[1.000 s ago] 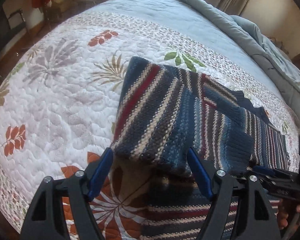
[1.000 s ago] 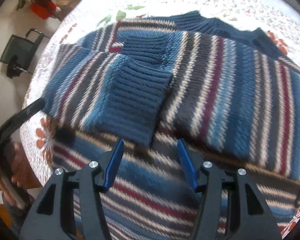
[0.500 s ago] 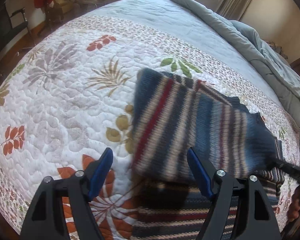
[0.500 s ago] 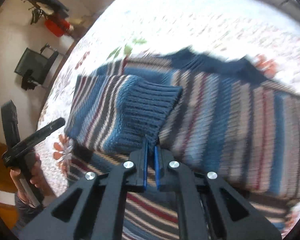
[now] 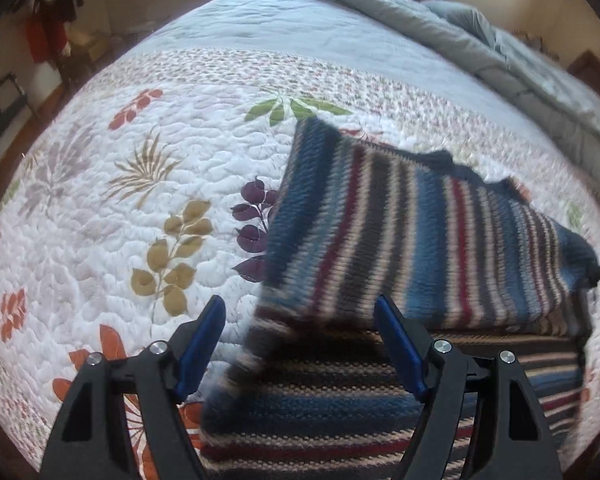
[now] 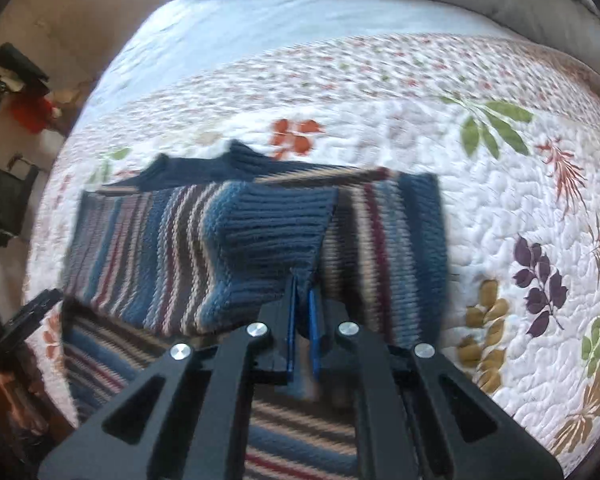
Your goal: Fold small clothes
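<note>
Striped knit sweater, its ribbed blue cuff pinched between the pressed-together fingers of the right gripper, the sleeve lifted and drawn across the body, which lies flat on the bed just beyond and below the fingertips. Left gripper with fingers spread and holding nothing; the sleeve's blurred lower edge hangs between them, apparently untouched. The knit looks thick, soft and limp with moderate weight: it should drape and sag from any single grip, so the firmer ribbed cuff or hem probably offers the best hold. Outward lies the floral quilt, a padded, yielding surface, then a grey duvet bunched at the far side, walls and dim furniture.
</note>
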